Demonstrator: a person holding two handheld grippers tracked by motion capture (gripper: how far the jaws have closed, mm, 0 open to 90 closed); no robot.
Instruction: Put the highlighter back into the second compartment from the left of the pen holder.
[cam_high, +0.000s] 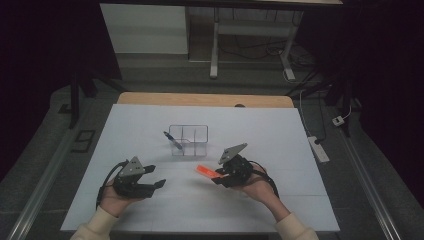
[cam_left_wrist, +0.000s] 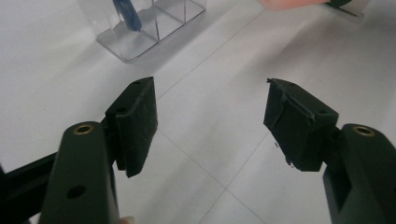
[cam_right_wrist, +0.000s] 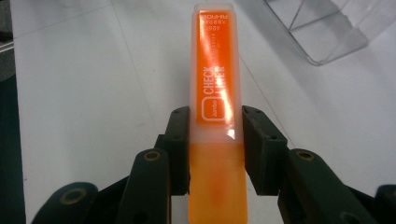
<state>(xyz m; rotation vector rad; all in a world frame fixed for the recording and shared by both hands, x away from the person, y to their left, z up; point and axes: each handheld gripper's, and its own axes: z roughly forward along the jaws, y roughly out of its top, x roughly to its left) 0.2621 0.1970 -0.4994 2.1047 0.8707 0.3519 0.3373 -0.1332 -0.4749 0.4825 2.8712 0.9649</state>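
The left gripper (cam_high: 159, 184) is idling near the white tabletop's (cam_high: 280, 200) near edge, jaws standing wide with nothing between. Beyond, mid-table, the clear organizer (cam_high: 188, 140) is holding what is probably a blue pen (cam_high: 173, 140). The right gripper (cam_high: 216, 178) is clamping the orange highlighter (cam_right_wrist: 216, 116), whose long axis is pointing leftward, the organizer lying just beyond it.
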